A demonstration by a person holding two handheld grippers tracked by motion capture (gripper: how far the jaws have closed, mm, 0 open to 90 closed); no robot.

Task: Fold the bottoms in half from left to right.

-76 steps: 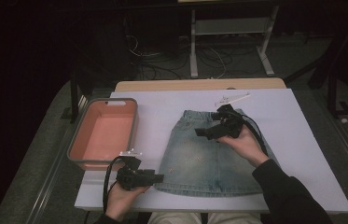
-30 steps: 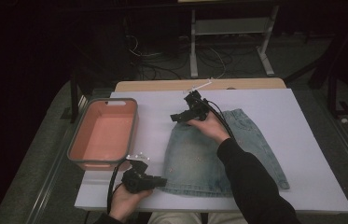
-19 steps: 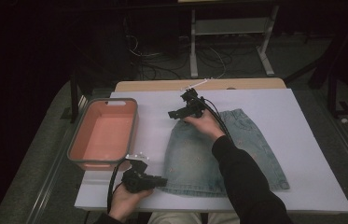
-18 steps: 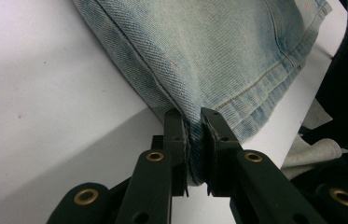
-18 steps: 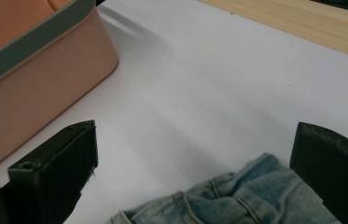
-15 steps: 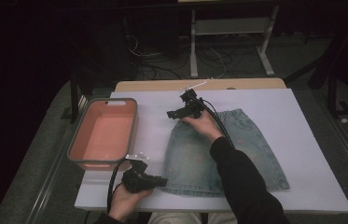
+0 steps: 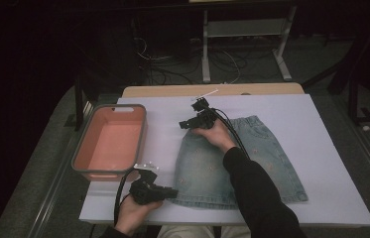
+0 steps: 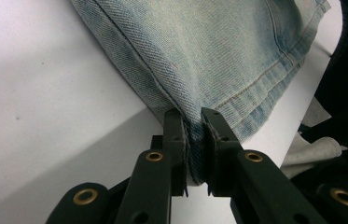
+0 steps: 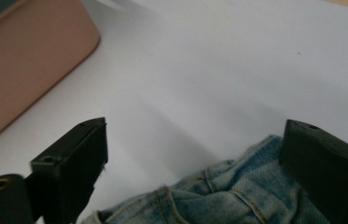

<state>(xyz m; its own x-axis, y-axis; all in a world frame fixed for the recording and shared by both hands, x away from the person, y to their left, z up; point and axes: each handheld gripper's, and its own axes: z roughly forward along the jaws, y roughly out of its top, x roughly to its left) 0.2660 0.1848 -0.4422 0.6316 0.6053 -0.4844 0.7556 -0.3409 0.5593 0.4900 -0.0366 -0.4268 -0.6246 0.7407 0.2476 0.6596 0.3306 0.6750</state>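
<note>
You have one denim skirt (image 7: 232, 158) lying flat on the bench (image 7: 331, 148), beside one pink tub (image 7: 110, 141). Your left gripper (image 8: 191, 135) is clamped on its near hem corner. Your right gripper (image 7: 187, 123) has just been closing, jaws apart over the far waistband corner.

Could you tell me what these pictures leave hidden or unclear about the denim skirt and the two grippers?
- Denim skirt: its middle lies under the person's sleeve in the high view.
- Right gripper: in the right gripper view, the skirt's bunched corner runs off the bottom edge.
- Left gripper: the hem pinched between its jaws is hidden.
</note>
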